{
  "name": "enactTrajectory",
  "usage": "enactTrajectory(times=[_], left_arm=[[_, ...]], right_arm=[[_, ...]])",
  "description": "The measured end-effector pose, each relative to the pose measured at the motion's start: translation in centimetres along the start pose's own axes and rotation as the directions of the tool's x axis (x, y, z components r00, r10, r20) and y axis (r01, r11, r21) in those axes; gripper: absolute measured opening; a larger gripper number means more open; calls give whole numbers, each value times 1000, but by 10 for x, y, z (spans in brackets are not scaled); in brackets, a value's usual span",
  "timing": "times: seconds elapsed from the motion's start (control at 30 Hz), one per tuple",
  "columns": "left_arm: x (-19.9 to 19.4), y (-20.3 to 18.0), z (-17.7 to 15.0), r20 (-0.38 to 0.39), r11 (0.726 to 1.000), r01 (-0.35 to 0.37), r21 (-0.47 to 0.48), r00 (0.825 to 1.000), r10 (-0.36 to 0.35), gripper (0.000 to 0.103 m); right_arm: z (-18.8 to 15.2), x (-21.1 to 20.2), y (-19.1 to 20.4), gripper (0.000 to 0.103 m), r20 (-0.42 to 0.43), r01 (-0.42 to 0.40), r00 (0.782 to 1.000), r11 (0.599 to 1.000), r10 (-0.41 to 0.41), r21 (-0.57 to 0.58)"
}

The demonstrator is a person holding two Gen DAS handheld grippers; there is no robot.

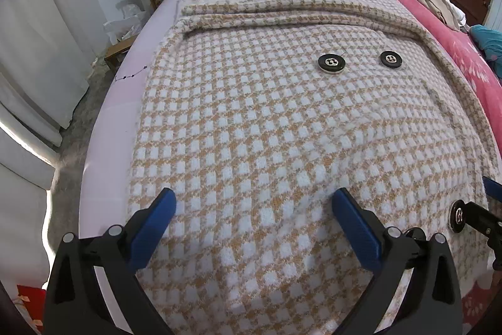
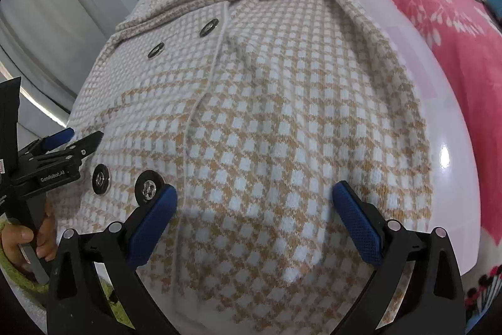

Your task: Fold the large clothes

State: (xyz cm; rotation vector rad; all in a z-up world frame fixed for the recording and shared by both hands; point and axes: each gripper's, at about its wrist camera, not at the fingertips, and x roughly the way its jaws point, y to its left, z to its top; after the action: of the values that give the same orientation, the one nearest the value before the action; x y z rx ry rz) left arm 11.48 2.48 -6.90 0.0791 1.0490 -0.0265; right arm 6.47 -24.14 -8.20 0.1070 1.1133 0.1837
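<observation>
Soft, even daylight fills both views — no hard shadows on the checked coat (image 1: 251, 121). A bright streak glows at the left edge; a small glare spot sits on the glossy lilac table (image 2: 445, 159). Fisheye bending curves every edge, black vignette in the corners — near weave slightly soft.

Both hand-held grippers (image 1: 253, 200) (image 2: 254, 193) point downward, jaws spread wide.

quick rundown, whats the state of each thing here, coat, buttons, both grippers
coat: spread flat on the table, sleeves folded across the top, not held
table: coat covers most of it
upper buttons: lying flat on the coat front
left gripper: open, over the near hem
right gripper: open, over the near hem, nothing gripped
</observation>
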Motion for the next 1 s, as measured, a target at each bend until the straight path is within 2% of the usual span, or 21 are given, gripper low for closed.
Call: enactTrajectory(times=[0.4,0.87,1.0], left_arm=[[0,-1,-2,0,1000,1,-1,1000,-1,99],[1,-2,-4,-1,1000,4,0,1000,-4,99],[3,0,-1,-12,1000,22,-8,1000,-22,99]], right_arm=[[-7,-3,2,95,-9,2,1000,1000,-2,15],[-9,-8,3,95,22,19,1000,1000,-20,23],[-8,-8,0,95,22,16,1000,999,-16,31]])
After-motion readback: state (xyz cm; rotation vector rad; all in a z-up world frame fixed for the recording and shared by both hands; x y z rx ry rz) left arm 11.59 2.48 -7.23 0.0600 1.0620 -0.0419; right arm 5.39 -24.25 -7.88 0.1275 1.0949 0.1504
